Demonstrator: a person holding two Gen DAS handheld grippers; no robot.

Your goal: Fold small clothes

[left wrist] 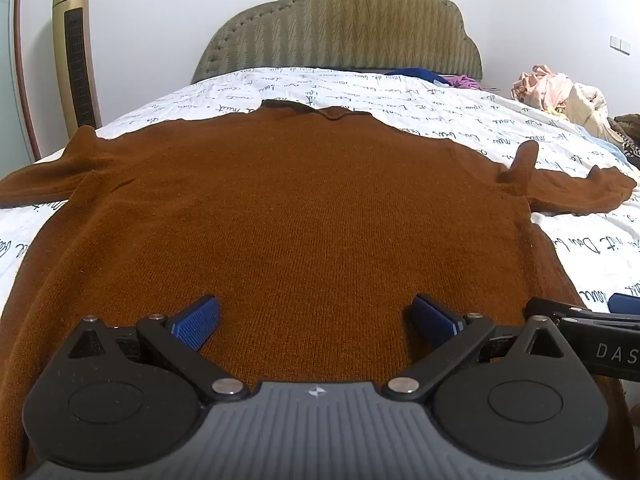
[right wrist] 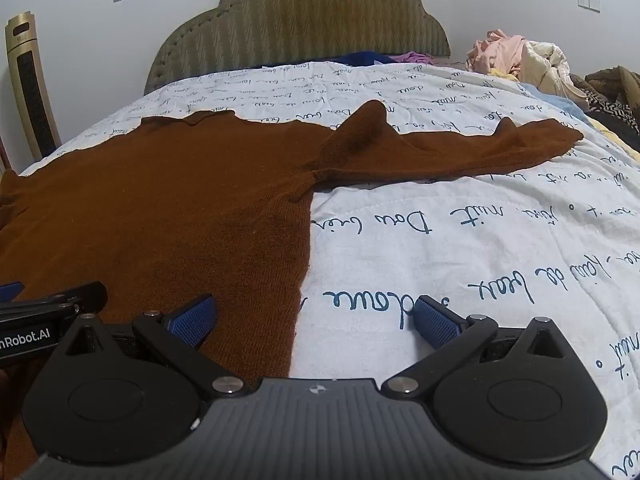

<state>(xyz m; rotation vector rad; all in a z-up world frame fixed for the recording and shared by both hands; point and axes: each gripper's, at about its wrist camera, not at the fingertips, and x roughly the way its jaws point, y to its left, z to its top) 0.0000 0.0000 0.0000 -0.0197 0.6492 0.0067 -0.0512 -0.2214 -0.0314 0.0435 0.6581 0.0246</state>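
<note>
Brown knit sweater [left wrist: 296,200] lies spread flat on the bed, on a white quilt [right wrist: 460,240] printed with dark cursive script; neckline toward the olive padded headboard [left wrist: 340,28], hem toward the cameras. Both sleeves out to the sides, each with a small raised fold near the shoulder; the right sleeve [right wrist: 460,152] runs across the quilt. Left gripper [left wrist: 316,322] hovers over the lower body of the sweater, blue pads spread wide, nothing between them. Right gripper [right wrist: 316,322] sits just beside it, over the sweater's right side edge: one pad above knit, the other above bare quilt, jaws likewise fully spread and empty (whether either pad touches fabric cannot be told). Each gripper shows at the edge of the other's view. Pile of loose clothes [right wrist: 516,56] at the far right of the bed. Gold tower fan [left wrist: 76,52] stands against the wall, left of the headboard.
</note>
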